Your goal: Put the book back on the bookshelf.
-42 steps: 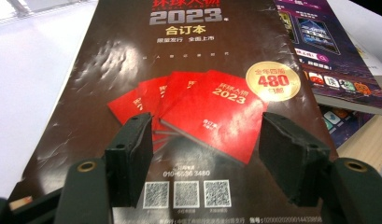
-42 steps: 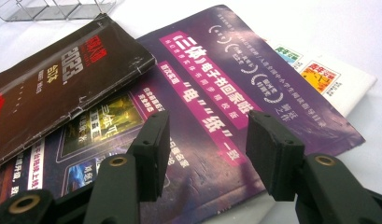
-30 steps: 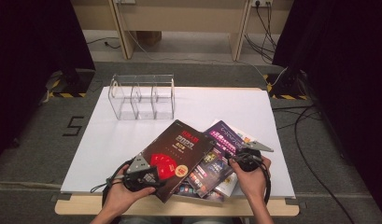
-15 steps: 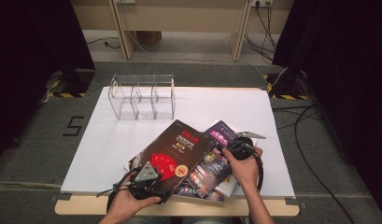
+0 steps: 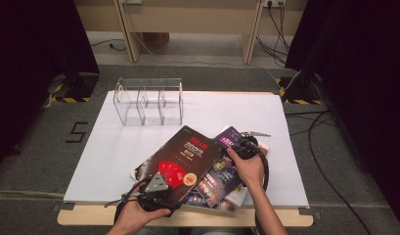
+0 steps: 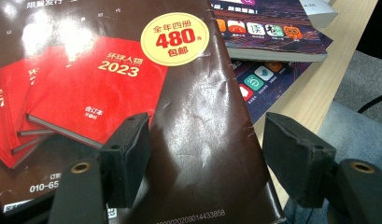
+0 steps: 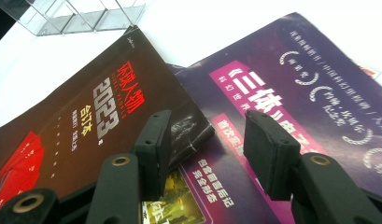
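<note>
Dark magazine [image 5: 185,161] tops a pile of about 3, both tongs [image 6: 205,158] [image 7: 207,149] spread above it

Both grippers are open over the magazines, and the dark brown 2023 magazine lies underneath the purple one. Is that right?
Not quite. The dark brown 2023 magazine lies on top of the purple magazine, not underneath it: in the right gripper view its corner overlaps the purple cover. The rest holds: the left gripper and the right gripper are both open over the magazines.
</note>
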Motion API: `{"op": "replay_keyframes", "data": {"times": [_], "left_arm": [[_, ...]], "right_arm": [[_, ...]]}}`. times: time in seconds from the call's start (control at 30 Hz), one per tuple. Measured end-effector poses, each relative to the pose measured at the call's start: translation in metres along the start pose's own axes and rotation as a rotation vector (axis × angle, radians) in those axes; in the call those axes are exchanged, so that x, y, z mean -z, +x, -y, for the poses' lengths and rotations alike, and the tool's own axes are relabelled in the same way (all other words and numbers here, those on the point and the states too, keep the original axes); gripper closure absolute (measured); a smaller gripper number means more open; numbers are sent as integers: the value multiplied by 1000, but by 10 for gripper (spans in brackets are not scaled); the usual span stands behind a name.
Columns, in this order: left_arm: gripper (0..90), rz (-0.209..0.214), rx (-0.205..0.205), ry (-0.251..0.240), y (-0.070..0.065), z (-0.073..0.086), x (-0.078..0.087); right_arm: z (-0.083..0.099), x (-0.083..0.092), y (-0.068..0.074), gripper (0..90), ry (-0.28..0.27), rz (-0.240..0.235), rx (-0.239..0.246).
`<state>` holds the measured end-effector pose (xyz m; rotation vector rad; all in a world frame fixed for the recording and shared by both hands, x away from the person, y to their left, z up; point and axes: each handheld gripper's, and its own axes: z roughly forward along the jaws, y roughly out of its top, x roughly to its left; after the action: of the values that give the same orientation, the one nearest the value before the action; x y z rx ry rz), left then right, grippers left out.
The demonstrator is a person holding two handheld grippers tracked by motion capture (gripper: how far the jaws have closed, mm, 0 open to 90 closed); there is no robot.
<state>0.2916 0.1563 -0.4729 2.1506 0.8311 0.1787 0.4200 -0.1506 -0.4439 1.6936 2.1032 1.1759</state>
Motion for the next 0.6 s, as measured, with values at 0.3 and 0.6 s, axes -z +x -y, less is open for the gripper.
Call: {"op": "replay_keyframes", "data": {"times": [0.3, 0.6], "left_arm": [[314, -1, -7, -3, 1, -1, -1], [313, -1, -9, -4, 1, -1, -1]], "right_arm": [[-6, -10, 1, 512, 43, -26, -34], [-4, -18, 4, 541, 74, -53, -57]]}}
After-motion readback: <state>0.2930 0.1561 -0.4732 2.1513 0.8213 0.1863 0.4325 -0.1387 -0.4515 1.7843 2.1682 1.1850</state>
